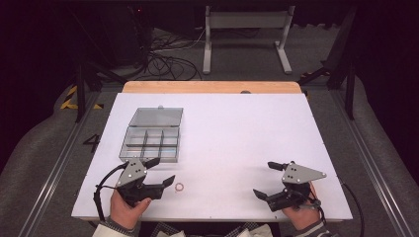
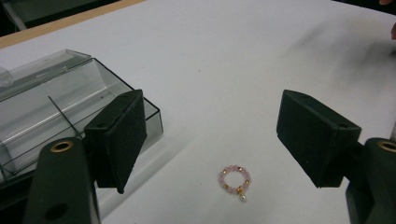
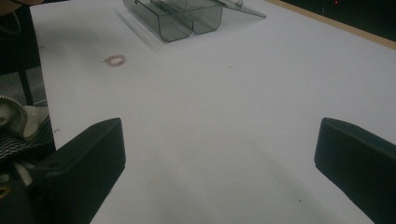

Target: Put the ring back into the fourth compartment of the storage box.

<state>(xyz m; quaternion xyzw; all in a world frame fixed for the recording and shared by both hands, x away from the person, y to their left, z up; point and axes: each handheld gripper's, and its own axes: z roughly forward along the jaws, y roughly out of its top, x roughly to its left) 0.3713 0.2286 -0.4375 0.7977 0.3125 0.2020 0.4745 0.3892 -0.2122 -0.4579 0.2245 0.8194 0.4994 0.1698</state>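
White tabletop (image 1: 237, 133) spreading under dim light, with dark floor and cables beyond the far edge. Lying flat on it, just ahead of the left gripper (image 1: 160, 171) and a little toward its right jaw: a small pink bead ring (image 1: 180, 187), a tiny charm hanging off its near side in the left gripper view (image 2: 235, 180). Being a round loop, offering no long axis to line up with, so any approach angle seeming equally fair. Sitting apart from the clear compartment box (image 1: 150, 143), which is resting open just beyond the left gripper's left jaw, lid (image 1: 156, 117) folded back. Left gripper standing with jaws spread wide, holding nothing, hovering low and tilted forward, the left hand (image 1: 127, 207) gripping it from behind near the table's near edge. Right gripper (image 1: 269, 179) likewise spread and empty, pointing across toward the ring (image 3: 115, 60) but well apart from it, right hand (image 1: 301, 215) low at the near edge. Left gripper clearly the nearer one, likely needing only a short forward dip to bracket the ring
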